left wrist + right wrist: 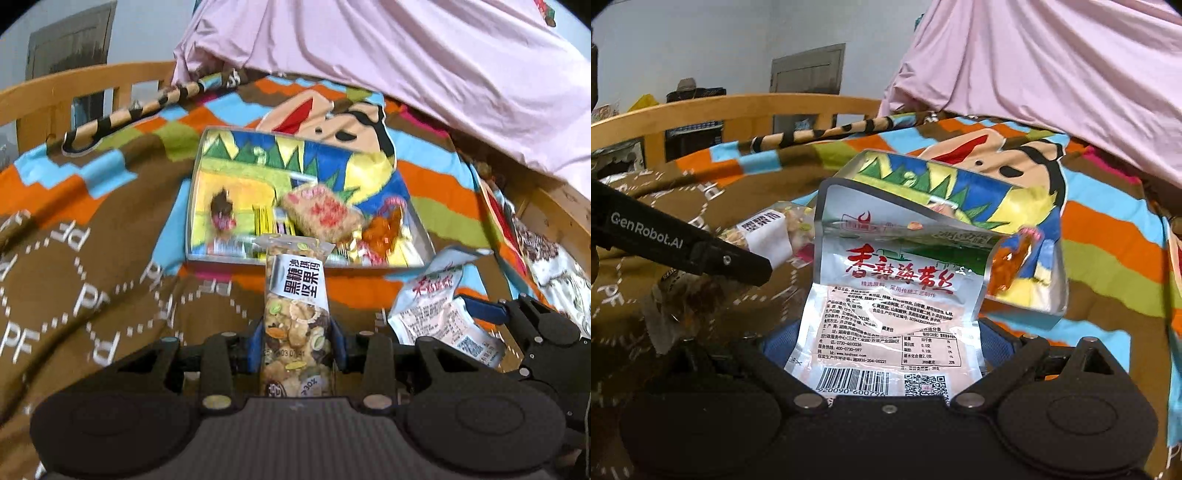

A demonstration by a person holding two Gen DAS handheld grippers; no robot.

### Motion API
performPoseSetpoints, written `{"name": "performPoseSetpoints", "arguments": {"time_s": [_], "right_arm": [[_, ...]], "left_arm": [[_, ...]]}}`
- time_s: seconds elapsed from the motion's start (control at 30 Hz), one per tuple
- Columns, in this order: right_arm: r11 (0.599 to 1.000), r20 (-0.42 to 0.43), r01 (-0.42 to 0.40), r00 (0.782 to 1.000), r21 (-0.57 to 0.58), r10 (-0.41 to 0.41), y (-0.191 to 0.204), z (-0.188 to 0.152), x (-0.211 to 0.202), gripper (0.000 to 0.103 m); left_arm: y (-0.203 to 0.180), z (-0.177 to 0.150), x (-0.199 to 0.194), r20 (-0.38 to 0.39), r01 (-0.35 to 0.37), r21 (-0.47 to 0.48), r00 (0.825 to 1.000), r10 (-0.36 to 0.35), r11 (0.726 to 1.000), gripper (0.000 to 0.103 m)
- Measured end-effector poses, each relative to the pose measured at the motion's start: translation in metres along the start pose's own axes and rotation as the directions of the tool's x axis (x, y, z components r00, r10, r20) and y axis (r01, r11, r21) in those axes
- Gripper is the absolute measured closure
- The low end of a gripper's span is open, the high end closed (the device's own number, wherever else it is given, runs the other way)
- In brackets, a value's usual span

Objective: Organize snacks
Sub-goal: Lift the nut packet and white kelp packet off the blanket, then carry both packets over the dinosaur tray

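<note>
Left gripper (297, 345) closed on a clear nut-bar packet (295, 295), blue pads pressed to both long sides, packet upright between the fingers with its labelled end reaching up to the near rim of the open box (194, 206). Right gripper (886, 354) closed on a silver pouch with red lettering (890, 291), barcode end down between the jaws, top flap folded forward and hiding much of the box. Box flat on a striped cartoon blanket (110, 229), inner floor printed in yellow, blue and green; inside the box, a pale rice-cake packet (323, 214) near the middle, an orange-red wrapped snack (384, 229) to its right, a small dark packet (221, 214) by the left wall, and yellow sticks along the near wall, blurred. In the left wrist view, silver pouch (439, 310) just right of the box's near corner, held above the blanket. Behind the box, a striped rod (147, 107) across the blanket, a wooden bed rail (85, 79) beyond it, and a pink sheet (406, 66) heaped to the far right.
</note>
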State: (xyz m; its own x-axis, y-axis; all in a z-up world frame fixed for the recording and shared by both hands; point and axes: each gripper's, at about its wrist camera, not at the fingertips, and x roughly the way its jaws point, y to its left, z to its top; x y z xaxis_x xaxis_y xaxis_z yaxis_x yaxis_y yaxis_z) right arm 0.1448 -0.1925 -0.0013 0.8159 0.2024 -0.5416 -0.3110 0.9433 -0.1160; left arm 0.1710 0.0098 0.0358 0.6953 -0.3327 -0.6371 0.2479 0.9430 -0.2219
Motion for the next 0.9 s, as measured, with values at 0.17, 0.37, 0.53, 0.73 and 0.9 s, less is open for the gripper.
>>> {"name": "performPoseSetpoints", "arguments": {"time_s": [0.17, 0.37, 0.53, 0.73, 0.9], "right_arm": [[0.999, -0.027, -0.018, 0.999, 0.032, 0.019, -0.015, 0.017, 0.023, 0.006], [1.000, 0.008, -0.004, 1.000, 0.029, 0.003, -0.028, 0.047, 0.055, 0.005], [1.000, 0.027, 0.018, 0.999, 0.009, -0.018, -0.041, 0.072, 0.088, 0.005], [0.999, 0.031, 0.034, 0.999, -0.018, -0.033, -0.052, 0.090, 0.116, 0.005], [0.999, 0.029, 0.050, 0.998, -0.016, -0.049, -0.059, 0.099, 0.131, 0.005]], "left_arm": [[0.003, 0.018, 0.017, 0.069, -0.047, 0.018, 0.997, 0.046, 0.999, 0.063], [0.013, 0.046, 0.046, 0.120, -0.082, 0.021, 0.990, 0.079, 0.996, 0.063], [0.020, 0.063, 0.078, 0.131, -0.088, 0.025, 0.988, 0.084, 0.996, 0.063], [0.027, 0.078, 0.109, 0.137, -0.081, -0.002, 0.987, 0.080, 0.997, 0.063], [0.030, 0.088, 0.129, 0.148, -0.074, -0.023, 0.986, 0.077, 0.997, 0.063]]}}
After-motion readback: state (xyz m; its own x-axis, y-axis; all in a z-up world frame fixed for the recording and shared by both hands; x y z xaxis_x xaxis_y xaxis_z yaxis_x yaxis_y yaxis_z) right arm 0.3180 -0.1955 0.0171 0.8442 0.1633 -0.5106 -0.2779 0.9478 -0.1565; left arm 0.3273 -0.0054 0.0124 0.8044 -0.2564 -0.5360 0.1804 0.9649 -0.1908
